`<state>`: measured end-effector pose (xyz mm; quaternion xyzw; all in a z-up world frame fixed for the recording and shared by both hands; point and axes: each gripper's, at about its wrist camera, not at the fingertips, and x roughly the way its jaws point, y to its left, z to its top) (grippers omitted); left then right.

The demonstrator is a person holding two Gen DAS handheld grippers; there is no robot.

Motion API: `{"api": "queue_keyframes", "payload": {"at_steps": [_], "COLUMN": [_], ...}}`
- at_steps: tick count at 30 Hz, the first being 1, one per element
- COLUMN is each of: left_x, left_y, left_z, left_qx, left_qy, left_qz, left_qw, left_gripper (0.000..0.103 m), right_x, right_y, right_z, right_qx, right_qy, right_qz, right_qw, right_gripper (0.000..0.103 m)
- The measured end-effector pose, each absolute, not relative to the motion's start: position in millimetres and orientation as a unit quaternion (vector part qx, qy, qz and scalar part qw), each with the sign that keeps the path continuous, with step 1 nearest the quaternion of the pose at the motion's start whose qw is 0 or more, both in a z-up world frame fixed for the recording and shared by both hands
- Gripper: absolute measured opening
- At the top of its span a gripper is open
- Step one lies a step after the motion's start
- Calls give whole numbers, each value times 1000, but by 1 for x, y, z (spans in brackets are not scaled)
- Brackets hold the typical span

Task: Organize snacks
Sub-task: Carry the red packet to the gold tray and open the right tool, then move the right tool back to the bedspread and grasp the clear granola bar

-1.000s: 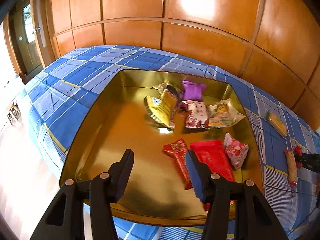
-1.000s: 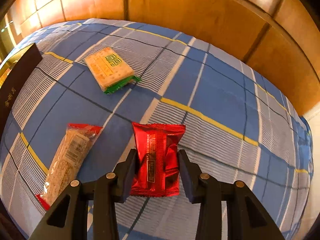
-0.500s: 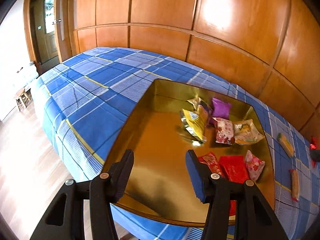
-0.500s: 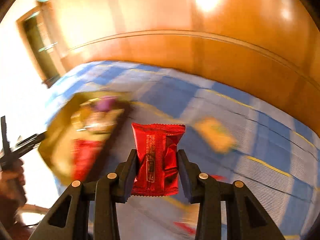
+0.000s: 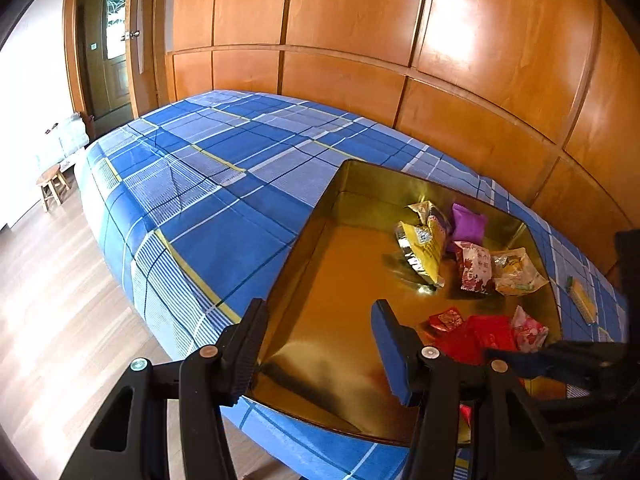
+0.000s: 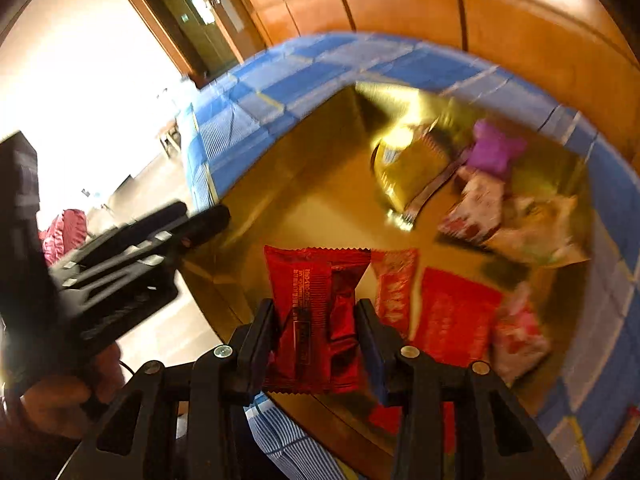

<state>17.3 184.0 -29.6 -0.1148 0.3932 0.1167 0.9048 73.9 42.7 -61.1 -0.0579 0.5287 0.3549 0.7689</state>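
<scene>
A gold tray (image 5: 308,264) lies on the blue plaid bed and holds several snack packets: yellow (image 5: 420,252), purple (image 5: 468,224), and red ones (image 5: 476,336). My left gripper (image 5: 320,344) is open and empty over the tray's near left corner. My right gripper (image 6: 316,344) is shut on a red snack packet (image 6: 312,316) and holds it above the tray's near edge (image 6: 240,280). The right gripper also shows at the lower right of the left wrist view (image 5: 560,360). The left gripper shows at the left of the right wrist view (image 6: 120,264).
A green-and-yellow cracker packet (image 5: 582,306) lies on the bed (image 5: 208,200) right of the tray. Wooden wall panels (image 5: 400,40) stand behind the bed. A wooden floor (image 5: 60,320), a small stool (image 5: 52,184) and a door (image 5: 108,60) are at the left.
My right gripper has lifted the red packet off the bed and swung it left over the tray. My left gripper has pulled back and turned left, still open.
</scene>
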Motion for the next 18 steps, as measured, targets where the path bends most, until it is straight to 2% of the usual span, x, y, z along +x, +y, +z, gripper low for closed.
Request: {"api": "queue_keyframes", "payload": {"at_steps": [5,18], "left_x": [18,16], "left_y": [183,151], "left_z": [-32,-22], "left_qx": [-113,-73], "left_qy": [395,384], "left_qz": [114,89], "left_qw": [905,916], "left_gripper": [55,57], "right_x": [70,40], "right_y": [36,8], "right_z": [-73,-42], "right_qx": [-59,-54], "right_qy": [534,471], "right_qz": [340,314], "right_qw": [772,823], "right_gripper": [43,43]}}
